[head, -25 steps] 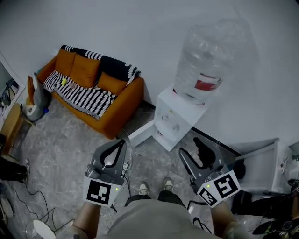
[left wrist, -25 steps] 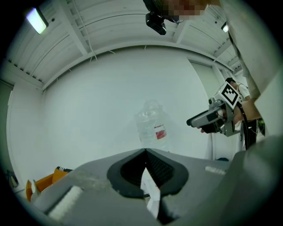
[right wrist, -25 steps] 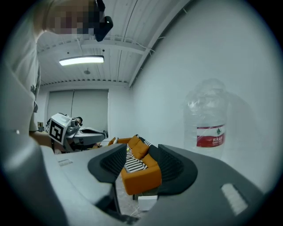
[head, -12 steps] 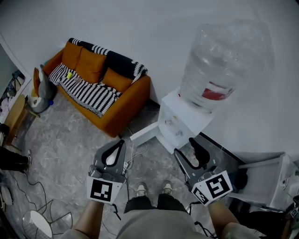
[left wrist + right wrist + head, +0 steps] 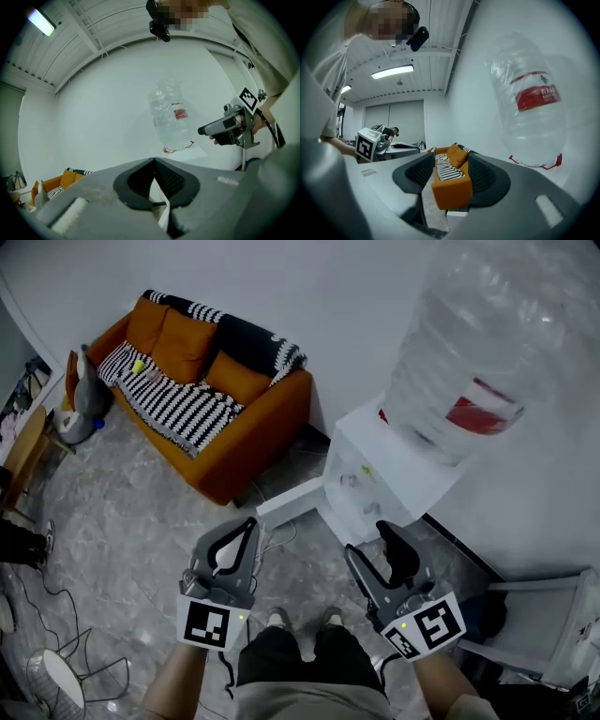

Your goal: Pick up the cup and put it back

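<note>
No cup shows in any view. A white water dispenser (image 5: 394,479) with a big clear bottle (image 5: 478,362) on top stands against the wall, ahead and to the right. My left gripper (image 5: 246,526) hovers over the floor in front of it, its jaws meeting at the tips with nothing between them (image 5: 153,160). My right gripper (image 5: 370,542) is held just before the dispenser's base. Its jaws stand apart and empty, and in the right gripper view only the far sofa shows through the gap (image 5: 450,161). The bottle (image 5: 532,103) looms to its right.
An orange sofa (image 5: 206,399) with a striped throw sits along the wall at left. Cables (image 5: 272,540) trail over the grey floor by the dispenser. A white rack (image 5: 553,634) stands at the right edge, a round white stand (image 5: 56,676) at bottom left.
The head view has closed in on the dispenser, so the bottle looks larger and higher. The sofa has slid to the right. Both grippers keep much the same pose.
</note>
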`<state>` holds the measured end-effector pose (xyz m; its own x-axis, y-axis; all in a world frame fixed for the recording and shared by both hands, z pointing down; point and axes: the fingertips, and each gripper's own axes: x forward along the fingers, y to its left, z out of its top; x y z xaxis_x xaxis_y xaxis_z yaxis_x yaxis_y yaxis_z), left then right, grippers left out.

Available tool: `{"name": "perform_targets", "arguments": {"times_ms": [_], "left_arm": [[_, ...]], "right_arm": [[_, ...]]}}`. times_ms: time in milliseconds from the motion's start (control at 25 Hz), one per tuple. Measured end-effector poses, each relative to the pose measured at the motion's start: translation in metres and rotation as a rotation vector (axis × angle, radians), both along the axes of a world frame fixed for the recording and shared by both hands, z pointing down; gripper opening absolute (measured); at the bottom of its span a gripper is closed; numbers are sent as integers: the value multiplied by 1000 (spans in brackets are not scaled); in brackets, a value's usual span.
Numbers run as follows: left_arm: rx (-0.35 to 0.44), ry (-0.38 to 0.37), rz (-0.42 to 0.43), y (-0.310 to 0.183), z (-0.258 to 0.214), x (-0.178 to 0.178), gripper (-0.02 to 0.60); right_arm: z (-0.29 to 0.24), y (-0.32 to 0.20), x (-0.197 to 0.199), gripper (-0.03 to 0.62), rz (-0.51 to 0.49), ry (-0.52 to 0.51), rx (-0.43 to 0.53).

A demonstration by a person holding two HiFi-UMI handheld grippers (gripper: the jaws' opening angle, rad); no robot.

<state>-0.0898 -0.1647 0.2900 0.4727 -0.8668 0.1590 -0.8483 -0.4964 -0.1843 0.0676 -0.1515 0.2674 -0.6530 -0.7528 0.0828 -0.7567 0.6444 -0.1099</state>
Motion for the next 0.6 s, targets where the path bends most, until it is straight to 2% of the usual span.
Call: {"name": "perform_targets", "arguments": {"times_ms": [320,480,600], "left_arm": [[-23,-36,30,-10,140,8,2],[-37,-16,43,-16,204,16,2],[-40,-34,53,-21,252,16,2]], "right_arm": [[138,-16,9,252,29,22,-31],[204,-23,11,252,25,-13,-90],[248,-28,8,253,19,-11,-92]]}}
